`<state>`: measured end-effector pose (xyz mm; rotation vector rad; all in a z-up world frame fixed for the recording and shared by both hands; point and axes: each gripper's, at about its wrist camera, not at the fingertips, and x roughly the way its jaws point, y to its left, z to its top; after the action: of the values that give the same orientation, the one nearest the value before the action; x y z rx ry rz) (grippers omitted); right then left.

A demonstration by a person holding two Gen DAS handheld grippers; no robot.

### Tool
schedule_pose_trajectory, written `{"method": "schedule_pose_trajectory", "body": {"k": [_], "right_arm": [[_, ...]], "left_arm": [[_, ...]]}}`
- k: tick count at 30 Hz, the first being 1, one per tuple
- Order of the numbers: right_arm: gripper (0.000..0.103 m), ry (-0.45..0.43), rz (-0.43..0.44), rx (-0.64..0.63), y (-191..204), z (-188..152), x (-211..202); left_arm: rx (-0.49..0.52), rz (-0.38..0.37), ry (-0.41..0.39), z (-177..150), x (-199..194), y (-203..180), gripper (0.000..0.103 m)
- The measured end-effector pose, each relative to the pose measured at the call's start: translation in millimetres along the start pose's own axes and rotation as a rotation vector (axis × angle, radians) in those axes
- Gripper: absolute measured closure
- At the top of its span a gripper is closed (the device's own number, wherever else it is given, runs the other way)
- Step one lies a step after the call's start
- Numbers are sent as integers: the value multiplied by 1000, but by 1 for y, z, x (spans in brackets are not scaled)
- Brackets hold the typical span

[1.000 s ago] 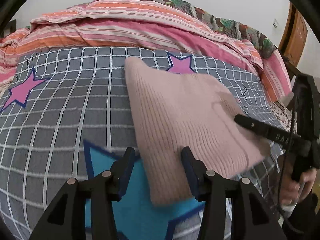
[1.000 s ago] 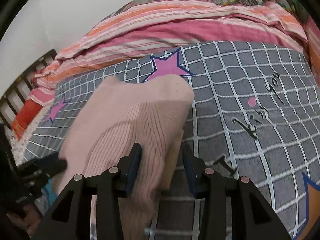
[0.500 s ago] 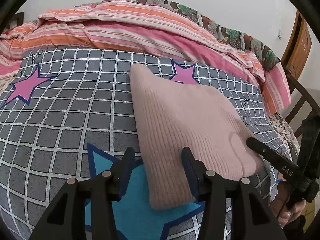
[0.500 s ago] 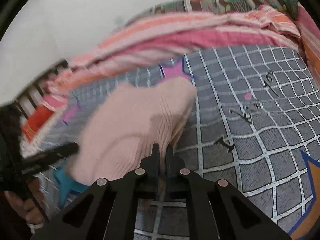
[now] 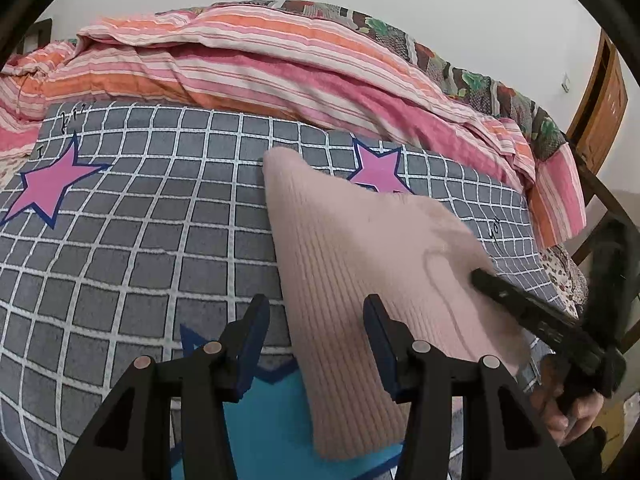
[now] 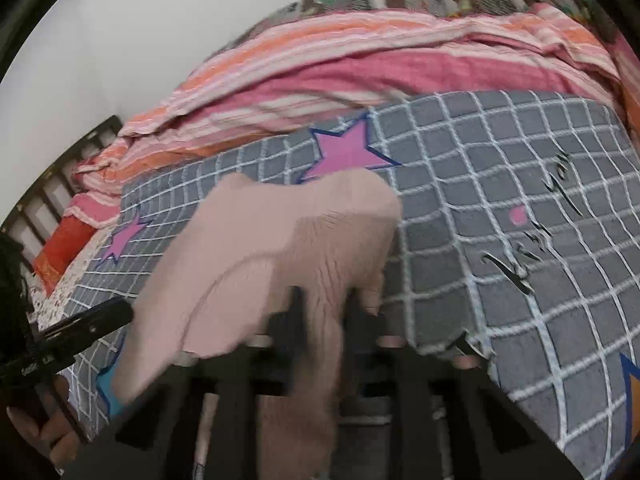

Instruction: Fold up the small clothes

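Note:
A pink ribbed knit garment point(image 5: 360, 248) lies folded on the grey checked blanket point(image 5: 140, 240). My left gripper point(image 5: 316, 320) hovers open over its near left edge, the cloth's border showing below between the fingers without touching them. My right gripper point(image 5: 478, 276) comes in from the right with its tip on the garment's right side. In the blurred right wrist view the garment point(image 6: 280, 232) bunches up between the fingers of my right gripper point(image 6: 326, 304), whose jaws are opening slightly while cloth still fills the narrow gap. The left gripper point(image 6: 120, 312) shows at the far left there.
A striped pink and orange quilt point(image 5: 240, 60) is heaped along the back of the bed. Wooden furniture point(image 5: 600, 112) stands at the right, and a slatted bed end point(image 6: 60, 184) at the other side. A hand point(image 5: 568, 412) holds the right gripper's handle.
The right gripper's jaws went from wide apart to nearly closed, and a fold of the pink garment now sits between them. The left gripper drew back and up a little, still open.

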<state>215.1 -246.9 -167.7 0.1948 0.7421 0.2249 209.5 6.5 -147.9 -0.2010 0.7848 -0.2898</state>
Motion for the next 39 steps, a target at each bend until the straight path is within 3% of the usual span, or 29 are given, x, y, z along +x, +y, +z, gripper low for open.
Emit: {"method": "schedule_pose_trajectory", "body": {"k": [3, 8, 11, 16, 21, 29, 39], "right_arm": [[90, -117, 33, -74, 6, -4, -23], [87, -8, -14, -49, -6, -8, 0], [73, -22, -29, -49, -3, 4, -6], [73, -27, -79, -77, -1, 29, 9], [73, 46, -167, -75, -10, 40, 43], [73, 56, -153, -29, -25, 37, 58], [72, 7, -76, -5, -16, 42, 33]], "left_arm": [[5, -2, -10, 5, 3, 2, 56], [15, 19, 5, 20, 23, 2, 56], [28, 57, 15, 29, 38, 3, 55], [46, 79, 33, 40, 60, 1, 50], [64, 108, 47, 53, 87, 1, 46], [38, 130, 48, 63, 106, 9, 46], [72, 75, 52, 51, 80, -3, 49]]}}
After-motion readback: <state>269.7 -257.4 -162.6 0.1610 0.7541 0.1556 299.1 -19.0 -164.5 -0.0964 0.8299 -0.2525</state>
